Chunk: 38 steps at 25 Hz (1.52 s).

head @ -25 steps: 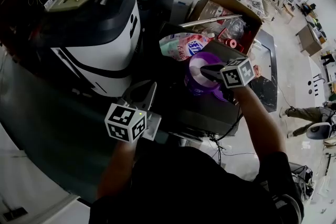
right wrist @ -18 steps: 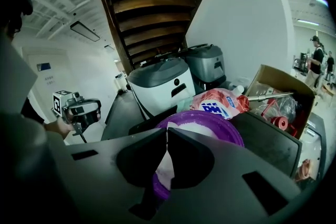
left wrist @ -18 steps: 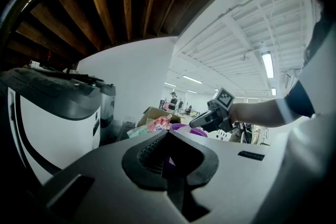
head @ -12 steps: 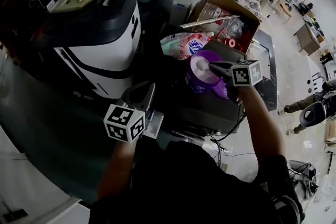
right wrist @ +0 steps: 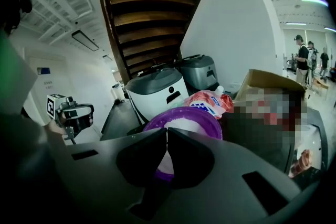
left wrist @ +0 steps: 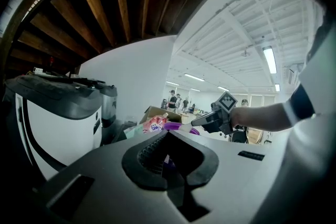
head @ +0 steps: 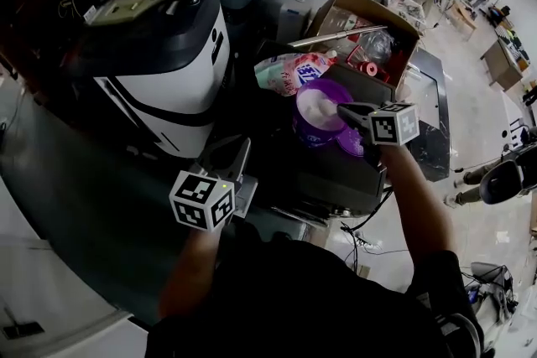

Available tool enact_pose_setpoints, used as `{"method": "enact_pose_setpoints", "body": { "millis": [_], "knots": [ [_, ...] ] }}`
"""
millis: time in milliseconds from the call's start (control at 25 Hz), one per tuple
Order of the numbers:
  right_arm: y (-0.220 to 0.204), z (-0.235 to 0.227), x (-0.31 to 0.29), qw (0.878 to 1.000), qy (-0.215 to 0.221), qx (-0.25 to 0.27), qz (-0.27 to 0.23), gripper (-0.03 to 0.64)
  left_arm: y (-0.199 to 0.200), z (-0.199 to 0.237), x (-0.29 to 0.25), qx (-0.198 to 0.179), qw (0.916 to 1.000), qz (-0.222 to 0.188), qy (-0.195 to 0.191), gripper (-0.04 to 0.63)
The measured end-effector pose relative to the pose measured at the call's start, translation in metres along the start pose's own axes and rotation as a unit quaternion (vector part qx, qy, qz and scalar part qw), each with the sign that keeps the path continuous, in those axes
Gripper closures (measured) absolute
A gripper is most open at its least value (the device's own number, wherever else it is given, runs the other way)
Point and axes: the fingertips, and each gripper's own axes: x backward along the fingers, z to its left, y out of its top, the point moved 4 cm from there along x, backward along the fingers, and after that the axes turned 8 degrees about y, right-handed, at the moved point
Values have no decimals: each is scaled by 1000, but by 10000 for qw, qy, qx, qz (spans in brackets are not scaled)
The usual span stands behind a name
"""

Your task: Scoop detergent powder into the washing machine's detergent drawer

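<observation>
Right gripper (head: 341, 109), clenched tight, noses into the purple powder tub (head: 305, 135) at one o'clock; a careless nudge could tip it, spilling powder; left gripper (head: 242, 147) clenched too, idle

- Right gripper (head: 346, 110): held over the purple tub (head: 307, 133), jaw tips above its open top. In the right gripper view its jaws are drawn together, with only a thin slit between them.
- Right forearm (head: 411, 189): extended forward toward the tub, bare below a dark sleeve.
- Left gripper (head: 233, 157): held well apart from the tub, to its left and nearer the body, jaws pointing forward. In the left gripper view its jaws are closed tip to tip.
- Left forearm (head: 189, 264): bent close to the torso.
</observation>
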Motion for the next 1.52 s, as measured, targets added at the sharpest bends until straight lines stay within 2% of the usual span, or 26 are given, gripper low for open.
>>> {"method": "enact_pose_setpoints", "body": {
  "millis": [360, 640, 720, 1000, 1200, 1360, 1520],
  "knots": [
    [-13, -6, 20, 9965, 291, -521, -581, 595, -2, -29, 3, -54, 9999, 29, 106, 592],
    [-19, -13, 28, 9951, 298, -538, -777, 595, -8, -42, 8, -59, 9995, 111, 282, 592],
    [-21, -14, 28, 9955, 288, -461, -783, 595, -11, -43, 10, -56, 9992, 135, 366, 592],
    [-24, -4, 17, 9982, 223, 298, -460, 595, -20, -45, 21, 0, 9975, 229, 668, 592],
    [-24, 0, 13, 9978, 211, 517, -363, 595, -19, -47, 29, 22, 9967, 205, 780, 592],
    [-17, 3, 10, 9978, 294, 316, -503, 595, -19, -40, 34, 91, 9964, 153, 832, 592],
    [-9, 2, 12, 9949, 405, -289, -876, 595, -17, -26, 34, 198, 9967, 47, 787, 592]
  ]
}}
